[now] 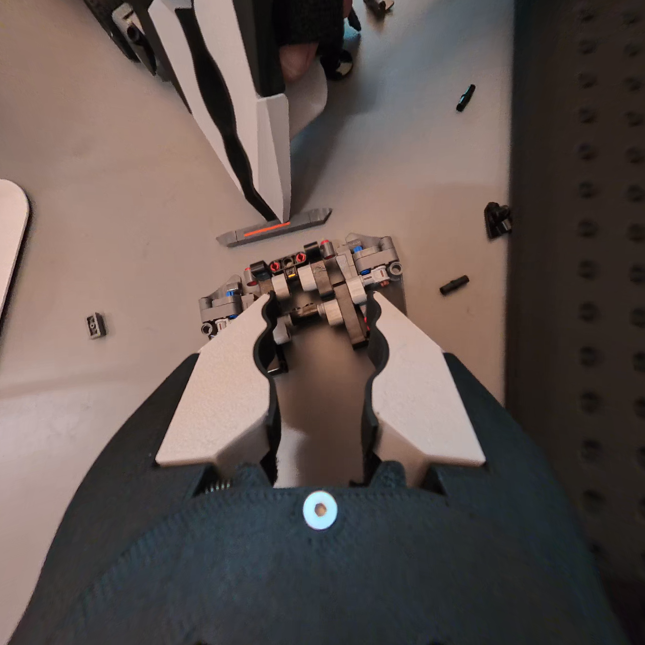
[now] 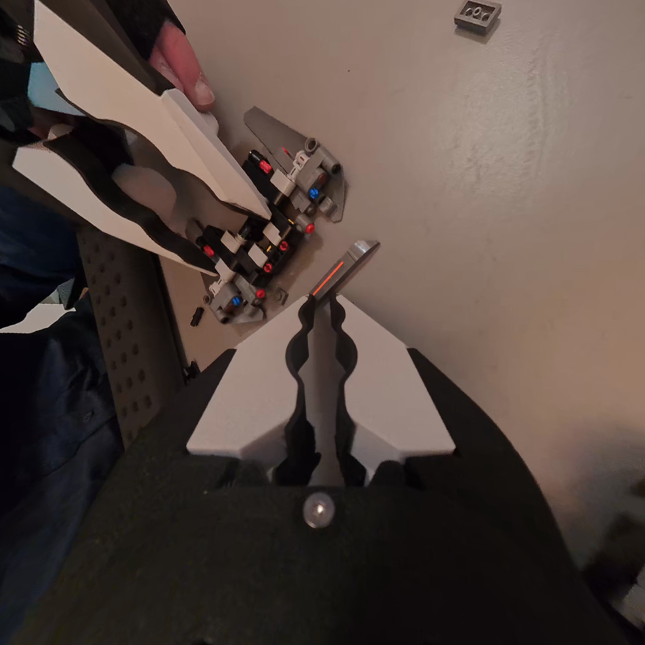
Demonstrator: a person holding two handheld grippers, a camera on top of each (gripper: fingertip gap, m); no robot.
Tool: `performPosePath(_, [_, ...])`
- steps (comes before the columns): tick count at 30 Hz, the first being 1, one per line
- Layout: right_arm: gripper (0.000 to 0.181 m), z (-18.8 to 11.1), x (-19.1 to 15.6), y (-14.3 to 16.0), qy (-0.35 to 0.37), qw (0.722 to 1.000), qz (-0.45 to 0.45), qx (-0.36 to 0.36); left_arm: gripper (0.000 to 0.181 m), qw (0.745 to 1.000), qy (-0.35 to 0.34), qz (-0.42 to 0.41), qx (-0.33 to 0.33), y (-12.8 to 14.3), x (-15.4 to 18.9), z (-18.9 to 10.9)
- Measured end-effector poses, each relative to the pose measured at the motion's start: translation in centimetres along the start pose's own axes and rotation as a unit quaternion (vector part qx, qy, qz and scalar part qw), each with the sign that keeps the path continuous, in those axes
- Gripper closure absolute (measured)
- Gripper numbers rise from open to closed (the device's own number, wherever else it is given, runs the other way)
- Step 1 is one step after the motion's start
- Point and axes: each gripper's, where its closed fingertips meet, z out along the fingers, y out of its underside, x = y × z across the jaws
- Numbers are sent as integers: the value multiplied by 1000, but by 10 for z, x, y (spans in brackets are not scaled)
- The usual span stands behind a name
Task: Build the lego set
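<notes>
- Bracing the grey-and-black lego assembly with red and blue pins (image 1: 307,289) on the pale tabletop (image 1: 104,174): left claw (image 1: 321,300) set fairly wide, tips straddling its near edge, no firm clamp visible. Risk: a sideways push would skid it.
- Assembly's long axis runs left to right in the left wrist view, winged ends outboard.
- Right claw (image 2: 320,296) pinches narrow on the long dark-grey lego strip with an orange line (image 2: 343,267), just beside the assembly. The strip points away from the claw. Risk: an end-only grip may pivot or drop.
- Loose black lego pins (image 1: 453,285) could get knocked.
</notes>
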Motion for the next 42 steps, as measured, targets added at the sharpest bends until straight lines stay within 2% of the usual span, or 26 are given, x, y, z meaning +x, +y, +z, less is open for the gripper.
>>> performPosePath(3, [174, 0, 0, 0, 2, 1000, -4, 0, 130, 999, -8, -26, -21, 6, -3, -6])
performPosePath(7, [174, 1, -1, 0, 1, 1000, -8, -1, 121, 994, -28, -65, -84, 15, 0, -13])
performPosePath(10, [175, 1, -2, -1, 3, 1000, -15, -1, 126, 990, -41, -61, -118, 22, 3, -11])
performPosePath(13, [181, 2, -5, -1, 7, 1000, -29, -2, 131, 992, -46, -49, -102, 18, 1, -11])
performPosePath(18, [181, 3, -7, -1, 5, 999, -40, -4, 130, 994, -48, -46, -87, 11, -8, -11])
performPosePath(22, [165, -1, -13, 0, 18, 996, -89, -20, 128, 993, -52, -46, -95, 11, -14, -10])
performPosePath(26, [163, 2, -10, 2, 51, 990, -126, -34, 129, 992, -57, -60, -89, 13, -15, -12])
performPosePath(29, [175, 8, -11, 4, 63, 986, -146, -46, 129, 993, -60, -57, -87, 10, -16, -13])
performPosePath(32, [175, 7, -9, 2, 74, 985, -149, -44, 130, 994, -60, -57, -69, 6, -21, -16])
performPosePath(37, [175, -1, -9, -8, 47, 993, -109, -3, 140, 994, -88, -23, -61, -1, -33, -23])
performPosePath(40, [175, -10, -19, -21, 2, 996, -79, 48, 143, 994, -98, 16, -37, -17, -36, -23])
performPosePath(42, [175, -16, -28, -27, -32, 994, -72, 71, 146, 992, -112, 47, -43, -21, -38, -20])
